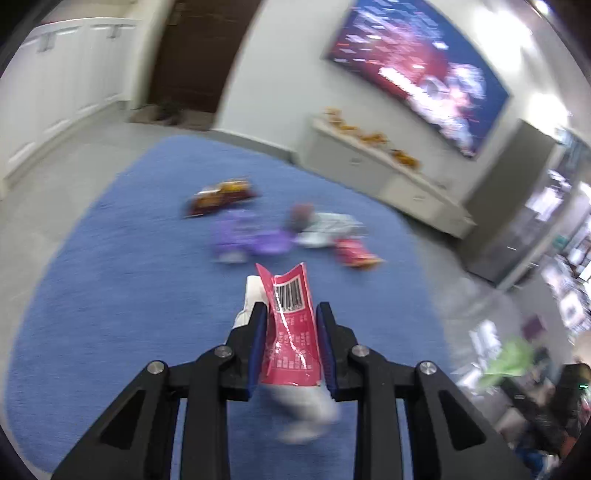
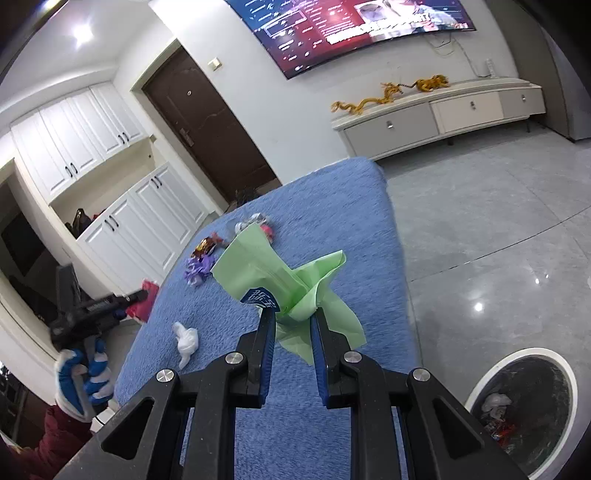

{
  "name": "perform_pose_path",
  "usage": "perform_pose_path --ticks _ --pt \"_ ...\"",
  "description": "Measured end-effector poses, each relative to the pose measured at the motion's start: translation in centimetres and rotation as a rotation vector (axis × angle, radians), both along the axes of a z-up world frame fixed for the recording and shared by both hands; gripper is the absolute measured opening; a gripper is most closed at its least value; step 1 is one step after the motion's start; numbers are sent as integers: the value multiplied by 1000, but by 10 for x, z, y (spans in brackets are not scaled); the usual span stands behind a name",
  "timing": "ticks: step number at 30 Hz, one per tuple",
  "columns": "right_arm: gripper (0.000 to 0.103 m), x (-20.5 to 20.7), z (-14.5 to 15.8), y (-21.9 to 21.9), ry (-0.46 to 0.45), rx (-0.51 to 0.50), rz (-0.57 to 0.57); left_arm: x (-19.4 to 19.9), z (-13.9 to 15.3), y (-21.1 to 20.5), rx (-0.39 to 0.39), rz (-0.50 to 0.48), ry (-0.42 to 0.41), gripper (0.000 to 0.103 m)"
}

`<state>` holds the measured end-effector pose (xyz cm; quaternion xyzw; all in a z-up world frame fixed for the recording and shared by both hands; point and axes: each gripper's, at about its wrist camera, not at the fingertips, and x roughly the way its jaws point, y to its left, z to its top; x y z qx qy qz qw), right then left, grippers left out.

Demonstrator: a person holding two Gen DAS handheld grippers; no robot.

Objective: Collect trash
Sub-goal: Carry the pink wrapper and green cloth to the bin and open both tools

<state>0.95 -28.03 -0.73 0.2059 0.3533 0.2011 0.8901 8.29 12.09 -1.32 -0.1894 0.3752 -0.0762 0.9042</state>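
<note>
1. In the lower middle of the left wrist view, the left hand-held gripper (image 1: 290,314) is clamping a pink wrapper (image 1: 291,325) with a barcode between its blue pads; something white is showing beside and below the wrapper, but it is too blurred to name.
2. In the lower middle of the right wrist view, the right hand-held gripper (image 2: 293,317) is closing its fingers on a green plastic bag (image 2: 273,273), and the bag is spreading out above and to the right of the fingers.
3. At the lower right of the right wrist view, a round trash bin (image 2: 476,387) is standing on the grey floor, and some pieces of trash are already lying inside it.
4. Near the right gripper, at the left of the middle, a white crumpled tissue (image 2: 186,341) is lying on the blue carpet (image 2: 332,206).
5. Farther up on the carpet, a purple wrapper (image 2: 197,271), a brown snack wrapper (image 2: 207,245) and a small pile of white and pink packets (image 2: 255,223) are lying near each other.
6. I judge that the task is partly done: the bin is holding some trash, two pieces are in the grippers and are not yet dropped, and at least four pieces are waiting on the carpet.
7. At the far wall, in the upper right of the frame, a long TV cabinet (image 2: 443,114) is standing under a big screen (image 2: 347,26).
</note>
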Motion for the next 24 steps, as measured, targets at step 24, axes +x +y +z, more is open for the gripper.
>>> perform_pose_path --ticks 24 --pt "19 -89 -96 -189 249 26 -467 3 -39 -417 -28 -824 190 26"
